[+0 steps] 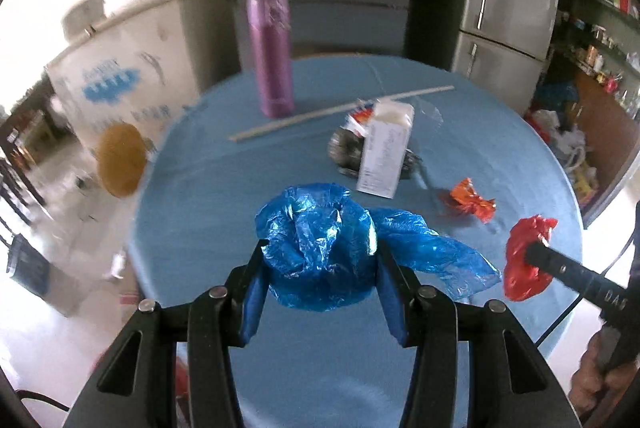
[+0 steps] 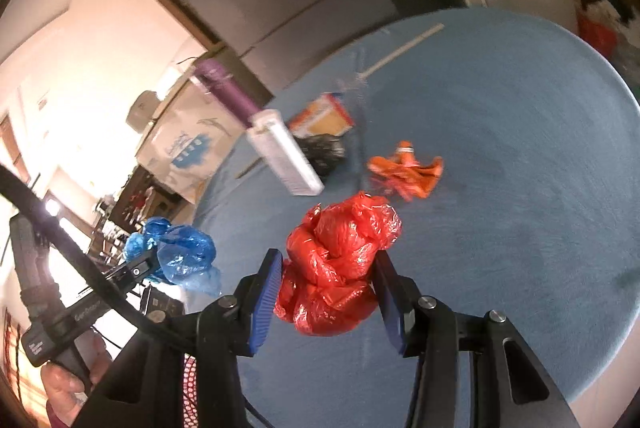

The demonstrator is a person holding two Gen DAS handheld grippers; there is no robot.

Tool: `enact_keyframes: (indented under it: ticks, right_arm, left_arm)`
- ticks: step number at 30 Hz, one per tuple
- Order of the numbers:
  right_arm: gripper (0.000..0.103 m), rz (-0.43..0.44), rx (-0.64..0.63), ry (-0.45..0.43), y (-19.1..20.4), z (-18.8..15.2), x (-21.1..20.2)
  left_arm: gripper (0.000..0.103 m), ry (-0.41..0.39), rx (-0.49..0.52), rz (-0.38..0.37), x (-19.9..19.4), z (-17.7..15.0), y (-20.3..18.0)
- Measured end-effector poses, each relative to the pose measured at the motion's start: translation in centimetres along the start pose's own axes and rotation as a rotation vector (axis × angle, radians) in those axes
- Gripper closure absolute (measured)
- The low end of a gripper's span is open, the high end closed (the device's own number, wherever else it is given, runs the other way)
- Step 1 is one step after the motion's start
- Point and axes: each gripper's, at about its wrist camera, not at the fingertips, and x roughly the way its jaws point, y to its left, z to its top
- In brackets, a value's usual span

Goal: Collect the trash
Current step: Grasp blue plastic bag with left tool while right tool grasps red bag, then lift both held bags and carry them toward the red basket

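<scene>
Left gripper (image 1: 318, 248) — fingers half closed, clamping the blue bag (image 1: 320, 252) above the table's (image 1: 500, 155) near edge; right gripper (image 2: 326, 268) likewise clamps the red bag (image 2: 340, 260).

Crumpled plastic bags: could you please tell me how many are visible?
2. The blue plastic bag is clamped in the left gripper; the red plastic bag is clamped in the right gripper. Other trash on the table may hide more.

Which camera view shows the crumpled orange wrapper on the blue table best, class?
The right wrist view: the orange wrapper lies near the middle, spread out on the table, though slightly blurred. The left wrist view shows it smaller and off to the right, beyond the white carton.
</scene>
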Motion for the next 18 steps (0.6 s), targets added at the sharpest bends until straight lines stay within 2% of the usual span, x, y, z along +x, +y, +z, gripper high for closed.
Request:
enact_keyframes:
  ticks: [11, 18]
  right_arm:
    - [0.054, 0.053, -0.108, -0.020, 5.4, -1.6, -1.7]
    - [0.054, 0.088, -0.158, -0.007, 8.1, -2.4, -1.7]
  left_arm:
    - [0.051, -0.108, 0.020, 0.154, -5.8, -2.2, 3.7]
    - [0.051, -0.133, 0.005, 0.235, -7.7, -3.8, 6.4]
